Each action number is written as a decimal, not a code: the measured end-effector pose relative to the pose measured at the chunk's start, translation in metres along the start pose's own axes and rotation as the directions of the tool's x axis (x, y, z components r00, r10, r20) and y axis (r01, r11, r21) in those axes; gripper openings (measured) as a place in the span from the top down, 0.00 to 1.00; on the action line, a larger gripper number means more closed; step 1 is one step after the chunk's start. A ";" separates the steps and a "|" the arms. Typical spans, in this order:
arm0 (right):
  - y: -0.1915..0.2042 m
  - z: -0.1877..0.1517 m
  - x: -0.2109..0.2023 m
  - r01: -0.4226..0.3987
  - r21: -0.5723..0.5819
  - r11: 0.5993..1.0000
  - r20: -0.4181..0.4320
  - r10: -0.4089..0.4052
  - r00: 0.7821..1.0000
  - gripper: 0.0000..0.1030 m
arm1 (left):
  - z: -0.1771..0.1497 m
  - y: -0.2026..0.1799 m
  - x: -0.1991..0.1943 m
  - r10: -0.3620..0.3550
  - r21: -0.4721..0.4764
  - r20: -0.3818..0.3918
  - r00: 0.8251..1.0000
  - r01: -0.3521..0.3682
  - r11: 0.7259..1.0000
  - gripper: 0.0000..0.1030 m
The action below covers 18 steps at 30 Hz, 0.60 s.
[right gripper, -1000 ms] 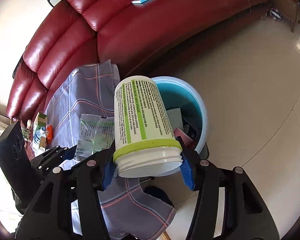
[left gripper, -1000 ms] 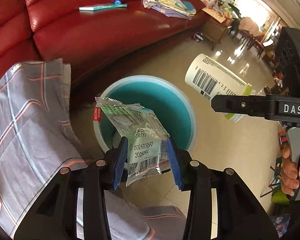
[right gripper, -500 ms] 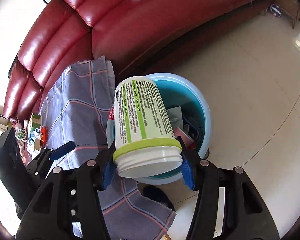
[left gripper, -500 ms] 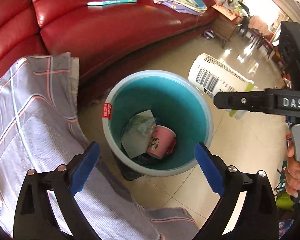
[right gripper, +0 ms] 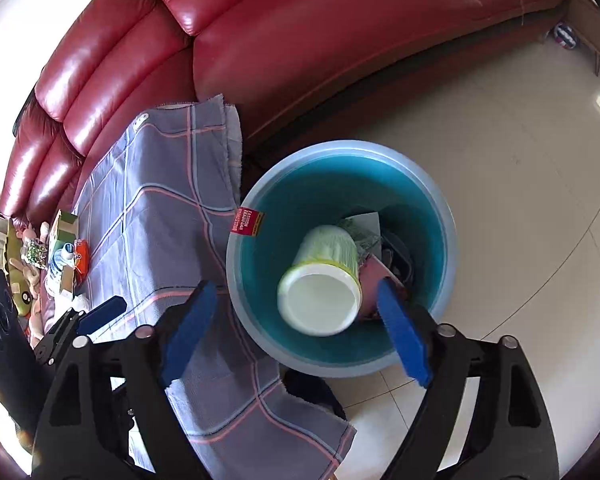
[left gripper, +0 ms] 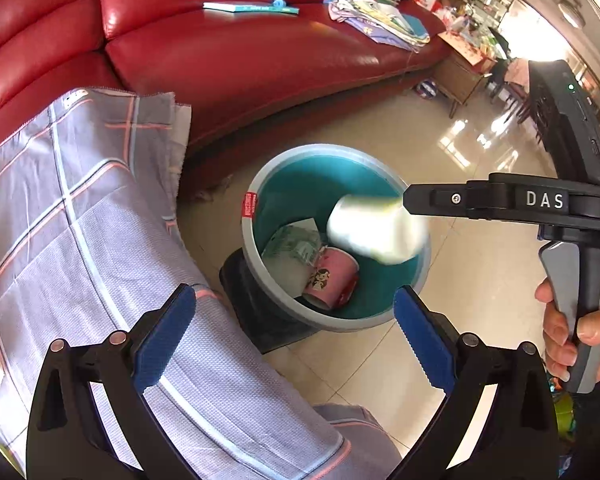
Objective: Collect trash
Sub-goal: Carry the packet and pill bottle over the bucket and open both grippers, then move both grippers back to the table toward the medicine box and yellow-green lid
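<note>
A round teal bin [left gripper: 300,160] [right gripper: 444,216] stands on the tiled floor by the cloth-covered table. A white plastic jar with a green band [right gripper: 324,272] [left gripper: 374,228] is blurred in the bin's mouth, free of any gripper. Inside the bin lie a clear plastic wrapper [left gripper: 294,244] and a pink cup [left gripper: 332,280]. My right gripper [right gripper: 296,328] is open and empty just above the bin. My left gripper [left gripper: 296,334] is open and empty over the table's edge, near the bin.
A grey checked cloth [left gripper: 80,216] covers the table on the left. A red leather sofa [left gripper: 240,52] runs behind, with a book [left gripper: 252,7] and a pile of papers [left gripper: 372,8]. Small cartons and a bottle [right gripper: 66,248] stand at the table's far end.
My right gripper opened and let go of the jar, which is dropping into the bin. My left gripper let go of the wrapper earlier and has drawn back a little.
</note>
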State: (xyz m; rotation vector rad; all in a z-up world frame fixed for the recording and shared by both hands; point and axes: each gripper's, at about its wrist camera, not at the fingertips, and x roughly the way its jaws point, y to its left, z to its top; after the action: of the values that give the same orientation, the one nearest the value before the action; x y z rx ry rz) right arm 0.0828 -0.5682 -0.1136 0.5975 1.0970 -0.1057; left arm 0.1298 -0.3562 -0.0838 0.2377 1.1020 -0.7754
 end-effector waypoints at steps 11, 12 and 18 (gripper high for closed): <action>0.023 -0.011 -0.005 0.140 -0.046 0.989 -0.001 -0.140 0.990 0.11 | -0.010 0.019 -0.019 -0.023 -0.041 0.017 1.000 0.024 0.999 0.04; 0.026 -0.012 -0.006 0.145 -0.051 0.988 -0.001 -0.145 0.989 0.11 | -0.011 0.021 -0.021 -0.019 -0.041 0.020 1.000 0.020 0.999 0.04; 0.043 -0.021 -0.015 0.166 -0.062 0.984 0.014 -0.166 0.986 0.11 | -0.020 0.030 -0.042 -0.019 -0.054 0.049 0.999 0.022 0.998 0.04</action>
State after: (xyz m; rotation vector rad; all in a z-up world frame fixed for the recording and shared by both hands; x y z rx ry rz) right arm 0.0743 -0.5246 -0.0906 0.4480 1.1370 -0.2170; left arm 0.1263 -0.3048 -0.0621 0.1612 1.0795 -0.7644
